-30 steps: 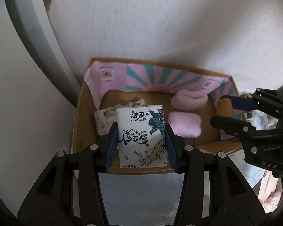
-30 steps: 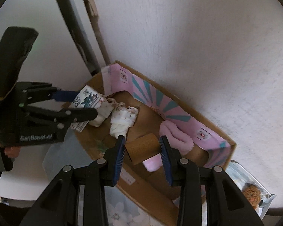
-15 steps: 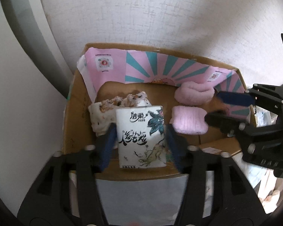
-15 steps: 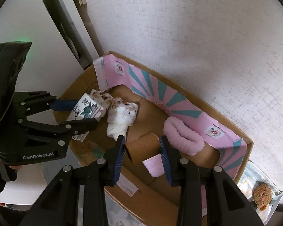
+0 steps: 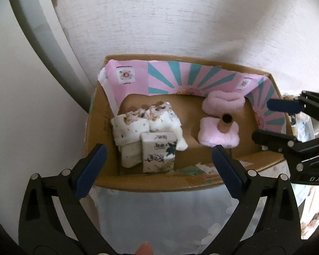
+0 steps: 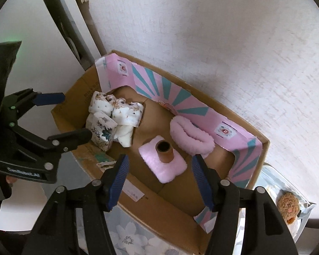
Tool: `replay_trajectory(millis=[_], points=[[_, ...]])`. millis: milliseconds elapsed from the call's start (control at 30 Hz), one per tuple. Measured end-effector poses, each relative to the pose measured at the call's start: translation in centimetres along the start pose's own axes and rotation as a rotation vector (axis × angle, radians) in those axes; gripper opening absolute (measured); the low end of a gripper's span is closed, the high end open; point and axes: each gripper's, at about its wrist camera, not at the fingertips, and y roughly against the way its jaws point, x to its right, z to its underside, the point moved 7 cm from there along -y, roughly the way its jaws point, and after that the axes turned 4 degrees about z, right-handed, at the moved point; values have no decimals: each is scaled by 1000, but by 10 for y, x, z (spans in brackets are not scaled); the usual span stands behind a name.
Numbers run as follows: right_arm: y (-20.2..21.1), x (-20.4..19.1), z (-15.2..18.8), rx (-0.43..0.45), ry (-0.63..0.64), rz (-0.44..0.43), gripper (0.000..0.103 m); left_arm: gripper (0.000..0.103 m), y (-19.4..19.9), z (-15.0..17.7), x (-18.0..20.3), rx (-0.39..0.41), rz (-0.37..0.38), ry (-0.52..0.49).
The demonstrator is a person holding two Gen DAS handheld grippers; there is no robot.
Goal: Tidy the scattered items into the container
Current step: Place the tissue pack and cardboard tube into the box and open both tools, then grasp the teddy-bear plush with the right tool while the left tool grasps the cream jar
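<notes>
A cardboard box (image 5: 138, 182) (image 6: 159, 208) with a pink and teal liner stands against the wall. Inside at the left a white tissue pack (image 5: 158, 152) (image 6: 102, 132) leans on rolled patterned cloths (image 5: 142, 123) (image 6: 125, 114). A brown cardboard tube (image 5: 225, 123) (image 6: 164, 148) stands on a folded pink cloth (image 5: 219, 135) (image 6: 162, 163), beside a pink fluffy roll (image 5: 223, 105) (image 6: 191, 137). My left gripper (image 5: 157, 170) hangs above the tissue pack, its jaws opening with nothing between them. My right gripper (image 6: 160, 178) hangs above the tube, jaws opening, nothing held.
The white textured wall rises right behind the box. A dark curved frame (image 5: 38, 27) runs up at the left. A clear packet with a brown snack (image 6: 288, 205) lies right of the box. Floral fabric (image 6: 127, 238) lies in front of it.
Both grippers have let go: the tissue pack dropped into the box beside the rolled cloths, and the cardboard tube landed upright on the folded pink cloth. Both sets of jaws stand wider.
</notes>
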Motion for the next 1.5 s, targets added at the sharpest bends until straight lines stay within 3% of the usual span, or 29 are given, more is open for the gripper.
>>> replay_trajectory(millis=[200,467,733,867,1000,1167,1500], points=[[17,0,0,48,-8,3,57,99,12,2,6,16,6,-7],[27,6,9,36,-41,2,57,98,29,-1,13,56,23,5],[52,30,26,57,-61,31,57,98,49,-7,47,79,108,-3],[76,53,36,84,-59,23,57,98,62,-13,74,109,110,-64],[108,90,43,112,-64,79,57,98,77,-23,107,134,165,-109],[144,150,63,156,-167,121,57,98,84,-32,151,145,205,-170],[160,235,122,150,-280,172,57,98,66,-11,259,99,291,-362]])
